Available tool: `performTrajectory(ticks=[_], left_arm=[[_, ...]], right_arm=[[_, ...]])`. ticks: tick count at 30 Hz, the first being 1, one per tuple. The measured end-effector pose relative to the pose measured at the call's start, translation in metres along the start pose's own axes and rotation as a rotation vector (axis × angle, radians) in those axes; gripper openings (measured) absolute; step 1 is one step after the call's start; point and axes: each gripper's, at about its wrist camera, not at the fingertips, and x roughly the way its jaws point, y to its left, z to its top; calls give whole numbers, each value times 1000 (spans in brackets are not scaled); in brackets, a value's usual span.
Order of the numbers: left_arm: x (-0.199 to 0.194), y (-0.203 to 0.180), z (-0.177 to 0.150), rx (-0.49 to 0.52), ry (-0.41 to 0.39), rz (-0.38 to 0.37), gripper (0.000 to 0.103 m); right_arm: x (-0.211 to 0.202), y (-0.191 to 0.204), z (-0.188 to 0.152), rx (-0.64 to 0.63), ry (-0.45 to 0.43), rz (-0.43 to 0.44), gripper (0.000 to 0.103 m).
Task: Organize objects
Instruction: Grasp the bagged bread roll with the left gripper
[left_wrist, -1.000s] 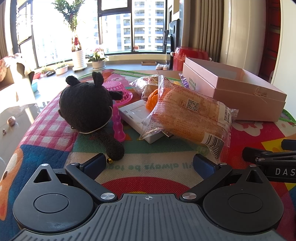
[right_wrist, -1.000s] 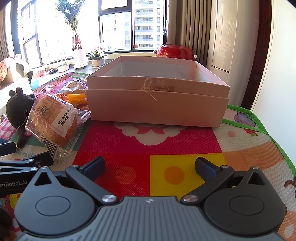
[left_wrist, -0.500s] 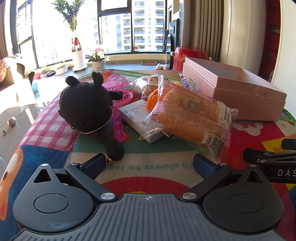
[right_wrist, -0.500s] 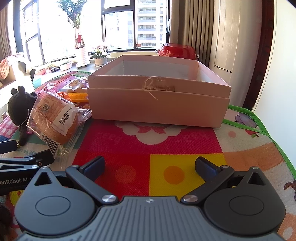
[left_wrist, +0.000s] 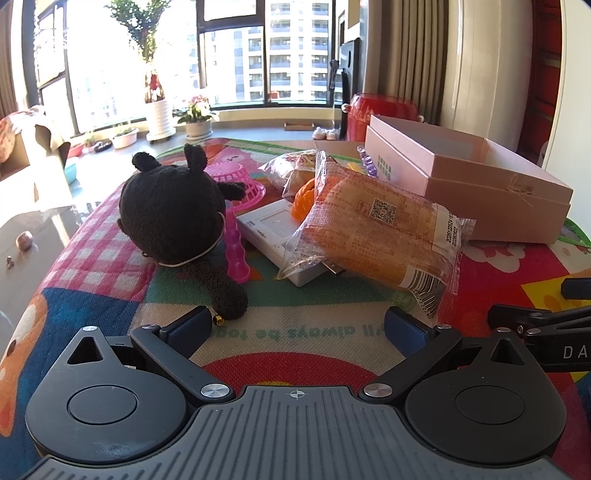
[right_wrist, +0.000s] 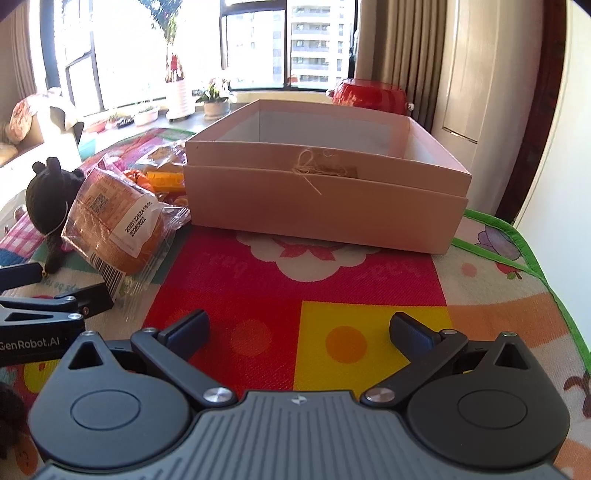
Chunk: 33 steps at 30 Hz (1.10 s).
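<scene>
Resting low over a colourful play mat, the left gripper has its jaws spread wide and empty. At its ten o'clock sits a black plush toy; at one o'clock a wrapped bread loaf leans on a white device. The loaf looks light, soft and crinkly-slick, so pinch its middle gently. The right gripper, also spread and empty, faces an open pink box at twelve o'clock.

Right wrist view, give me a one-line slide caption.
Open right hand-held gripper hovers over the play mat, facing the pink box; wrapped bread lies left.
</scene>
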Motion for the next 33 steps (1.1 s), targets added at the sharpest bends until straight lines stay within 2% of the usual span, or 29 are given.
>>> performTrajectory(ticks=[2,3,6,10,14,18,21,24,27,29,31,33], left_arm=[[-6,2,3,-32,11,-33,103],[-14,3,7,-50,0,-76,103],[-39,-2,23,-40,-79,-130,103],[-40,-4,42,-107,-26,-196,103],[-27,-7,46,-104,19,-183,103],[-28,11,46,-181,35,-176,103],[-39,19,48,-197,17,-187,103],[-35,19,51,-226,39,-199,103],[-16,13,56,-310,117,-226,103],[1,10,60,-390,167,-202,103],[19,11,63,-510,207,-182,103],[30,10,66,-563,209,-157,103]], right_arm=[[2,0,4,-3,24,4,103],[2,0,5,-1,32,4,103],[0,-3,3,7,24,13,103],[0,-4,3,-18,25,28,103],[-1,-5,2,-36,23,54,103],[-2,-6,3,-40,25,66,103],[-8,-9,5,-13,32,81,103],[-31,-18,5,24,-69,65,103],[-51,-28,4,69,-192,-62,103],[-57,-34,7,76,-227,-106,103],[-60,-40,11,67,-212,-85,103],[-62,-44,12,56,-188,-36,103]])
